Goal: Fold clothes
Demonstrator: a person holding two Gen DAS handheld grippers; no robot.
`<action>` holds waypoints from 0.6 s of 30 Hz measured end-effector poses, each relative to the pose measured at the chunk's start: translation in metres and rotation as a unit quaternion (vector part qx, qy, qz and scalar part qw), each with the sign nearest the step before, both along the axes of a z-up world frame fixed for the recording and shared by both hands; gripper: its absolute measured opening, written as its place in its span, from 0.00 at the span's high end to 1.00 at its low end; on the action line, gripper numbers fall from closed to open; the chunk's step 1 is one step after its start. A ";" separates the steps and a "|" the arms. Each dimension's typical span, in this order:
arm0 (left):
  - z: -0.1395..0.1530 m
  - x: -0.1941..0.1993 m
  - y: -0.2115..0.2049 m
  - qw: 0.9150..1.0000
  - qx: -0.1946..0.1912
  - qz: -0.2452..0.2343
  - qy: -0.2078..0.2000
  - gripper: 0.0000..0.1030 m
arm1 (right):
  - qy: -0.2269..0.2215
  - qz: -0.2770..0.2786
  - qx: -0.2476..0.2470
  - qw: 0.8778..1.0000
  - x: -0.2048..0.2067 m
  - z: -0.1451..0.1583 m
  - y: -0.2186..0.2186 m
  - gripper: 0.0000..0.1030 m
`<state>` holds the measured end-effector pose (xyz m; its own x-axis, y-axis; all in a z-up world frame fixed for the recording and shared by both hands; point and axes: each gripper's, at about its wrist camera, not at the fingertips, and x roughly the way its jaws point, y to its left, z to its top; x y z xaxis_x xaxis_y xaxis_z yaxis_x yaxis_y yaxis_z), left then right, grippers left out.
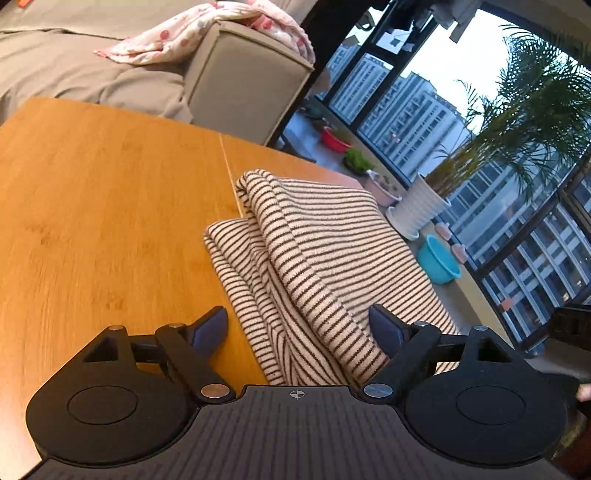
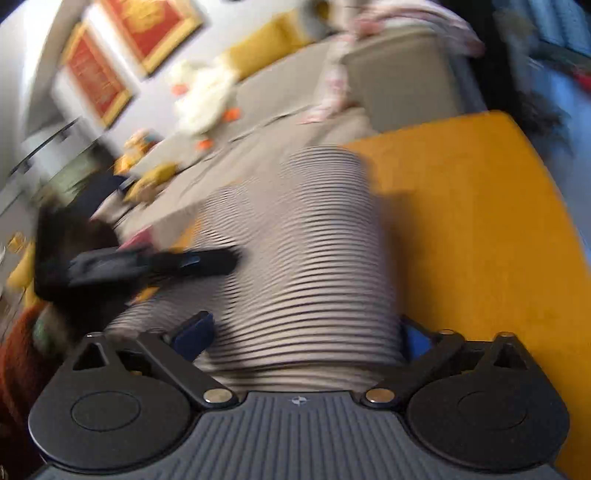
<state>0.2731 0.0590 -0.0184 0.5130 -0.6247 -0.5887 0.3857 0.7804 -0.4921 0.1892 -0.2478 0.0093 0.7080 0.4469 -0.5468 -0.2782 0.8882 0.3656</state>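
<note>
A beige garment with thin dark stripes (image 1: 317,258) lies folded into a long stack on the wooden table (image 1: 92,221), near its right edge. My left gripper (image 1: 297,326) is open, its jaws wide apart over the near end of the garment. In the blurred right wrist view the same striped garment (image 2: 306,266) lies on the table (image 2: 480,240). My right gripper (image 2: 303,332) is open, with a blue pad on either side of the cloth's near end. The left gripper (image 2: 147,264) shows there at the left, over the garment's edge.
A grey sofa (image 1: 236,81) with a pink patterned blanket (image 1: 207,29) stands beyond the table. To the right is a glazed balcony with a potted palm (image 1: 421,206), a blue basin (image 1: 439,264) and a red basin (image 1: 334,138). Red framed pictures (image 2: 122,40) hang on the wall.
</note>
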 end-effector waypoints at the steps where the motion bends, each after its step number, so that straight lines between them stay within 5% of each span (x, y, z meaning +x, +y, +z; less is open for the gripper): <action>1: 0.002 0.001 -0.002 1.000 0.003 0.003 -0.003 0.15 | -0.003 0.007 -0.008 1.000 0.000 0.001 0.004 0.16; 7: 0.008 0.003 0.005 1.000 0.007 0.011 -0.011 0.15 | -0.015 0.041 -0.060 0.997 0.001 -0.001 0.027 0.26; 12: 0.038 -0.011 0.006 0.996 0.048 0.016 -0.069 0.18 | 0.004 0.010 -0.064 0.998 0.012 -0.016 0.040 0.13; 18: 0.090 -0.023 0.011 0.990 -0.029 0.015 -0.138 0.18 | -0.012 -0.006 -0.087 0.996 0.010 -0.019 0.048 0.00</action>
